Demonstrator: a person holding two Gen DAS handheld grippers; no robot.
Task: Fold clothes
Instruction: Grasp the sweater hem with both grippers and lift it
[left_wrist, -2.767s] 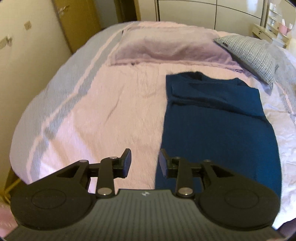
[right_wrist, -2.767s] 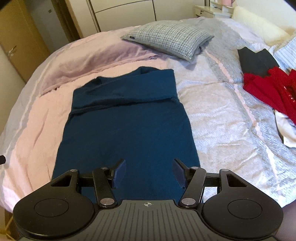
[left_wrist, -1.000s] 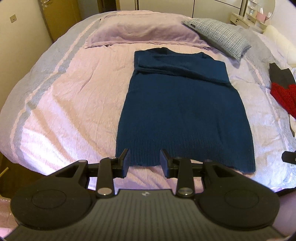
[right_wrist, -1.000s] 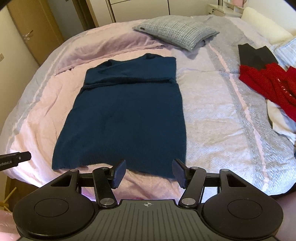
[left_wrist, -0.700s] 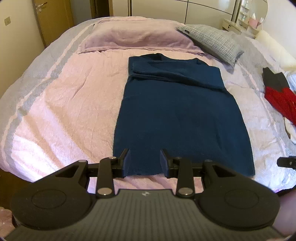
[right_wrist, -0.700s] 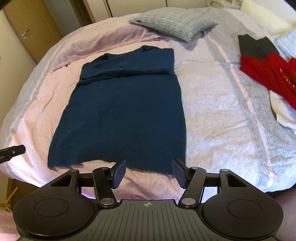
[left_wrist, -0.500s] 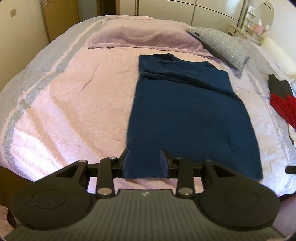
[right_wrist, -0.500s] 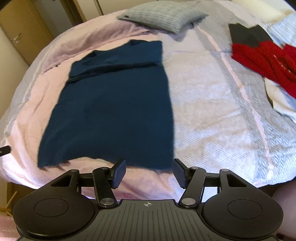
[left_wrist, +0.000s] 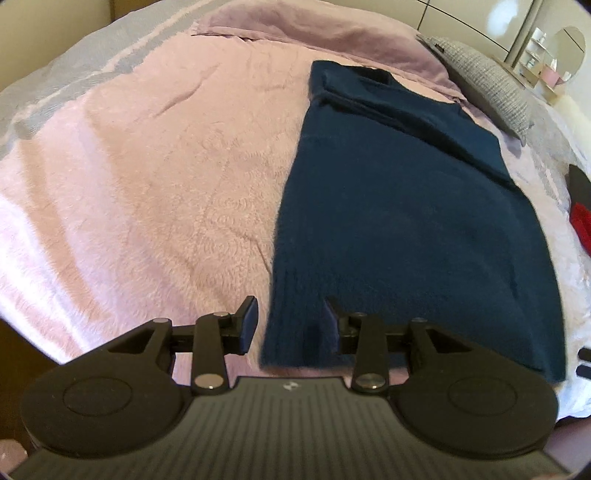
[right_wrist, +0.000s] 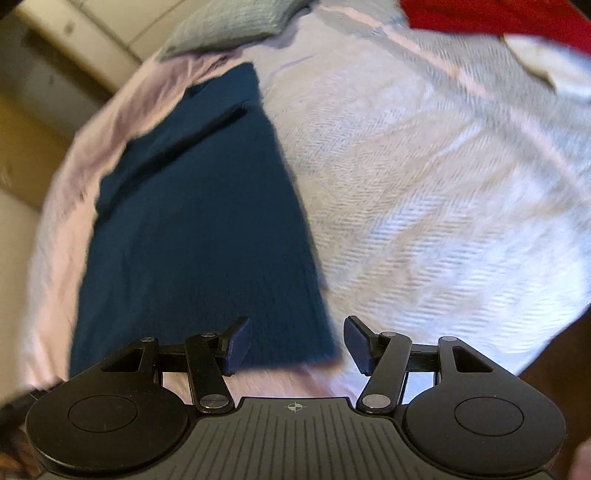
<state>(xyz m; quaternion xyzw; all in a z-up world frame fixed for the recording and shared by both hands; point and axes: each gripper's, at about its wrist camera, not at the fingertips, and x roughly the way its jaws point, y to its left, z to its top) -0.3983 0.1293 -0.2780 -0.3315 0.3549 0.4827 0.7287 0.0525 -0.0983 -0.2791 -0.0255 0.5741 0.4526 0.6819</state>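
Left wrist view: the left hand-held gripper (left_wrist: 290, 320), jaws opening, straddles the sweater (left_wrist: 399, 206) hem corner; sleeves look folded in. The right hand-held gripper (right_wrist: 297, 343) gapes, empty, over the opposite corner; body fold remains.

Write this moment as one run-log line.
left gripper: opening over near hem corner, no grip | right gripper: open over other corner | dark blue knitted sweater: flat on pink bedspread
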